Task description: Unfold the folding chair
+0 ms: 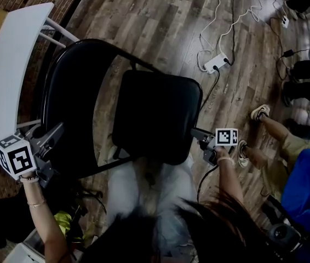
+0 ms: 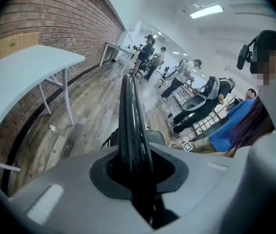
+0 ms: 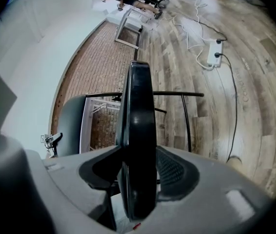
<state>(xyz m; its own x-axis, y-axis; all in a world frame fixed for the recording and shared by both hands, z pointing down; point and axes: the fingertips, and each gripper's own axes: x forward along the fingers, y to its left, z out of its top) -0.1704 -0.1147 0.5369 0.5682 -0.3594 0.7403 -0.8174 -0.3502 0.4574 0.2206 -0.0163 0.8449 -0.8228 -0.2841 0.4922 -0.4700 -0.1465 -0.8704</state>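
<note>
Left tool (image 1: 56,137) pinches the back (image 1: 70,100) of the chair (image 1: 160,141) at frame left; right tool (image 1: 196,134) clamps the seat (image 1: 155,108) edge, centre-right, over the wood floor (image 1: 160,15).

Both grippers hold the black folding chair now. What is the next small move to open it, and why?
Probably press the seat down a little with the right gripper, while the left gripper steadies the backrest. Each gripper is shut on its edge, and the seat stands apart from the backrest with floor showing between them, yet it seems not quite level.
</note>
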